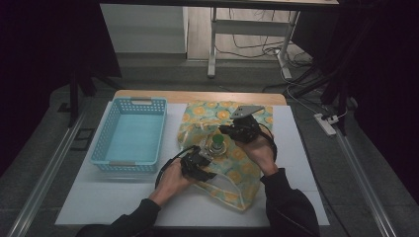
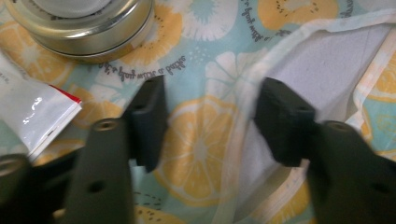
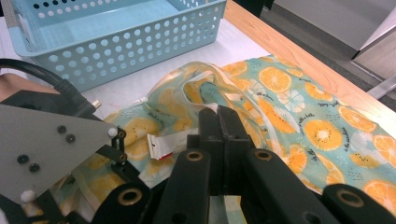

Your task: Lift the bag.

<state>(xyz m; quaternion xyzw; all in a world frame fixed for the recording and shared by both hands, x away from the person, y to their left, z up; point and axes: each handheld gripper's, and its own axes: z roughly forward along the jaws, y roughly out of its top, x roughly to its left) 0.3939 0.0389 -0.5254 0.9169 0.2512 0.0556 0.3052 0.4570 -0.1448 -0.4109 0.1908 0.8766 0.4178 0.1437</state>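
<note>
A: Where's the cloth bag (image 1: 232, 148) sitting?

B: On the white mat (image 1: 123, 197) that covers the table, right of the middle. Its long axis runs from the table's far edge, where the wood shows, towards the near edge. It lies flat and crumpled, with one handle loop trailing at the near end.

A: And how does it look?

B: Pale turquoise fabric printed with orange and lemon slices and small lettering, with a cream binding along the edges. A round metal tin (image 2: 84, 28) with a green top stands on the bag, and a white tube with a red stripe (image 2: 35, 114) lies just beside it.

A: The left gripper (image 2: 210, 119)?

B: Its jaws stand partly open over the bag, one pad on each side of the cream binding. They have nothing in their hold; whether the pads touch the fabric I cannot tell.

A: The right gripper (image 3: 219, 126)?

B: Its jaws are pressed together. A fold of the bag bunches right at the tips, but I cannot tell whether fabric is pinched between them.

A: Anything else?

B: A light blue perforated basket (image 1: 131, 133) near the table's left edge, beside the bag.
</note>
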